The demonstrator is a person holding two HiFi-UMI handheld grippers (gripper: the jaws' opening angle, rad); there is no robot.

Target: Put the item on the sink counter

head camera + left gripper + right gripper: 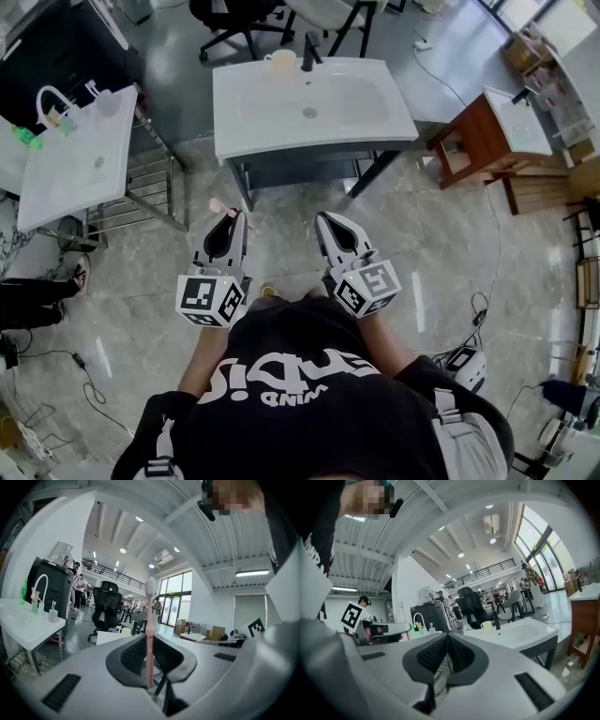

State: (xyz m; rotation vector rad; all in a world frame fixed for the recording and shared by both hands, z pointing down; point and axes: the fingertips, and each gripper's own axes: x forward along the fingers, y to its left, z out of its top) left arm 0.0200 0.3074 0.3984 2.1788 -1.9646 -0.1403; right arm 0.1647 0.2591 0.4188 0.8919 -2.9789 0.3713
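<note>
A pink toothbrush [149,634] with a white head stands upright between the jaws of my left gripper [149,670], which is shut on its handle. In the head view the toothbrush [218,207] pokes out past my left gripper [230,225], over the floor just short of the sink counter. The white sink counter [375,117] with its basin lies ahead, a cream cup [279,62] and a black faucet [310,51] at its back edge. My right gripper [330,225] is beside the left one; its jaws meet with nothing in them. In the right gripper view [446,656] the counter [525,632] lies ahead to the right.
A second white sink unit [80,155] with a curved faucet stands to the left on a metal rack. A wooden stand with a small basin [492,131] is to the right. Black office chairs [234,23] sit behind the counter. Cables trail on the floor.
</note>
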